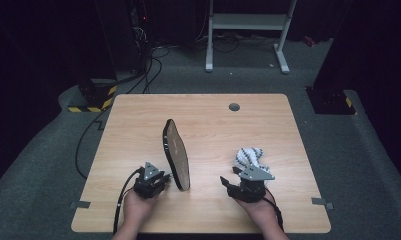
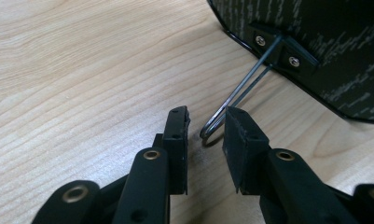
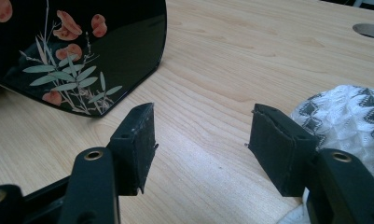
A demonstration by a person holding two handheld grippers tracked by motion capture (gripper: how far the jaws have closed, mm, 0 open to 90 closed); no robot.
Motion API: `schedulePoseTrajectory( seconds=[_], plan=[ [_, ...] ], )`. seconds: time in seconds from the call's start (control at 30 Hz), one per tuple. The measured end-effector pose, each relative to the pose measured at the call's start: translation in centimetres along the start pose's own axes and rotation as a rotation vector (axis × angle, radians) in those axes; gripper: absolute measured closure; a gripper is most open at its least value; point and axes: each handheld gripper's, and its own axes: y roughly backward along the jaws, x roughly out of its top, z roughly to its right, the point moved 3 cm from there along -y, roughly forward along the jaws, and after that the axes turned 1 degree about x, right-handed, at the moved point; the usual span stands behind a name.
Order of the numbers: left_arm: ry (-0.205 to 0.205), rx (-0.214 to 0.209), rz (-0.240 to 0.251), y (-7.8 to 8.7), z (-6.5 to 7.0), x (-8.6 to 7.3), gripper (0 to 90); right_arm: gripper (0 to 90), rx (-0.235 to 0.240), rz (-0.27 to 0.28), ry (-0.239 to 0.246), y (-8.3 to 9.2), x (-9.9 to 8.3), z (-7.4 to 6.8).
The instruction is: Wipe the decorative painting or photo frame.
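Observation:
A black oval panel (image 1: pixel 177 155) stands on edge in the middle of the wooden table (image 1: pixel 138 120), leaning on a wire stand (image 2: pixel 243 88) screwed to its dark patterned back (image 2: pixel 324 46). Its glossy front (image 3: pixel 82 46) bears pink flowers and green leaves. My left gripper (image 1: pixel 164 178) sits low at the panel's left. Its jaws are open, and the loop of the wire stand lies just beyond the tips (image 2: pixel 205 121), close to the right-hand one. My right gripper (image 3: pixel 201 126) stands open over bare wood, and a white and grey knitted cloth (image 3: pixel 348 112) lies beside its right jaw.
A round grey hole (image 1: pixel 234 106) sits near the table's far edge. Tape marks (image 1: pixel 82 204) are stuck at the front corners. Behind the table, a white frame (image 1: pixel 248 22) and cables (image 1: pixel 148 65) stand on the grey floor.

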Motion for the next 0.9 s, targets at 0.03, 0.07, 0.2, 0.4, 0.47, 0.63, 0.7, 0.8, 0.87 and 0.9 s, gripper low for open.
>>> schedulePoseTrajectory(
  seconds=[0.03, 0.07, 0.2, 0.4, 0.47, 0.63, 0.7, 0.8, 0.87, 0.9],
  plan=[
    [0.0, 0.0, -0.001, 0.0, 0.0, 0.0, 70.3, 40.5, -0.001, -0.001, -0.001, 0.0, 0.0, 0.0],
    [-0.001, 0.002, -0.002, 0.1, -0.1, 0.0, 70.3, 40.5, -0.001, -0.001, -0.001, 0.0, 0.0, 0.0],
    [-0.002, -0.013, 0.017, 0.8, 0.0, -0.1, 69.9, 40.6, 0.001, -0.007, 0.004, -0.2, -0.2, -0.1],
    [-0.02, -0.046, 0.056, 2.5, 1.2, -0.5, 65.8, 40.7, 0.01, -0.005, 0.002, -0.5, 0.0, -0.1],
    [-0.038, -0.051, 0.059, 2.9, 1.7, -0.6, 64.2, 40.7, 0.017, -0.003, -0.004, -0.8, 0.1, -0.1],
    [-0.077, -0.087, 0.083, 3.9, 3.9, -0.8, 57.8, 40.7, 0.035, 0.004, 0.007, -1.5, 0.7, -0.5],
    [-0.087, -0.1, 0.095, 4.1, 4.4, -0.8, 54.1, 40.7, 0.041, 0.003, 0.011, -1.9, 0.9, -0.6],
    [-0.136, -0.119, 0.111, 4.6, 5.6, -0.7, 50.9, 40.7, 0.048, 0.001, 0.015, -2.2, 1.0, -0.7],
    [-0.141, -0.148, 0.131, 5.0, 6.1, -0.5, 47.2, 40.7, 0.054, -0.002, 0.014, -2.4, 1.1, -0.8],
    [-0.147, -0.157, 0.132, 5.1, 6.4, -0.5, 45.5, 40.7, 0.056, -0.002, 0.015, -2.5, 1.1, -0.8]
  ],
)
